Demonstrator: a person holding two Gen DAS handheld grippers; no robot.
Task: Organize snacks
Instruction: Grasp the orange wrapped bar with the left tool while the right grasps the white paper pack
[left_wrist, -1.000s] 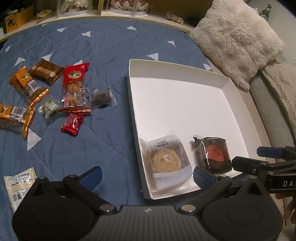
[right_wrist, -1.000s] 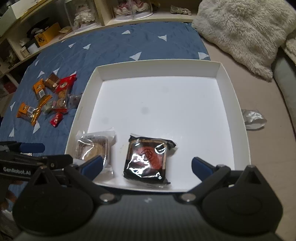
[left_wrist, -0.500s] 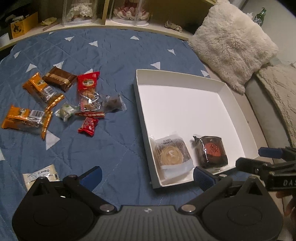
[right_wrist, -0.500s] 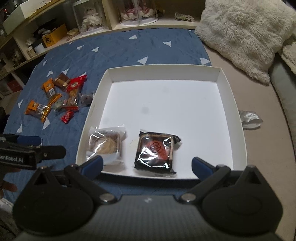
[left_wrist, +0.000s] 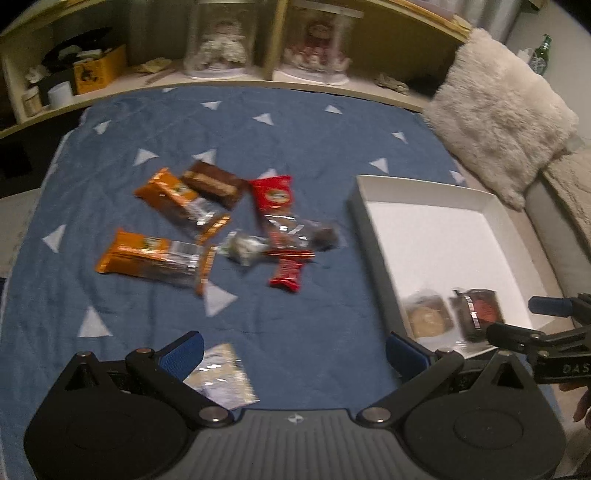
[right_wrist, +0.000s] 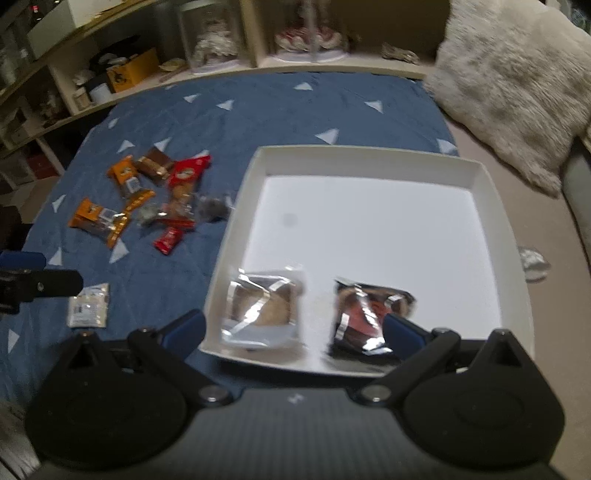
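Snacks (left_wrist: 207, 236) lie scattered on the blue quilt (left_wrist: 258, 140) at centre left; a white tray (right_wrist: 491, 206) at right holds two wrapped cakes (right_wrist: 264, 308) at its lower edge; left gripper (left_wrist: 293, 354) and right gripper (right_wrist: 293, 334) gape apart, both empty

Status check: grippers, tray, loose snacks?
Left gripper open, empty. Right gripper open, empty. Two wrapped cakes in white tray; loose snacks on blue quilt. Nothing blocking.
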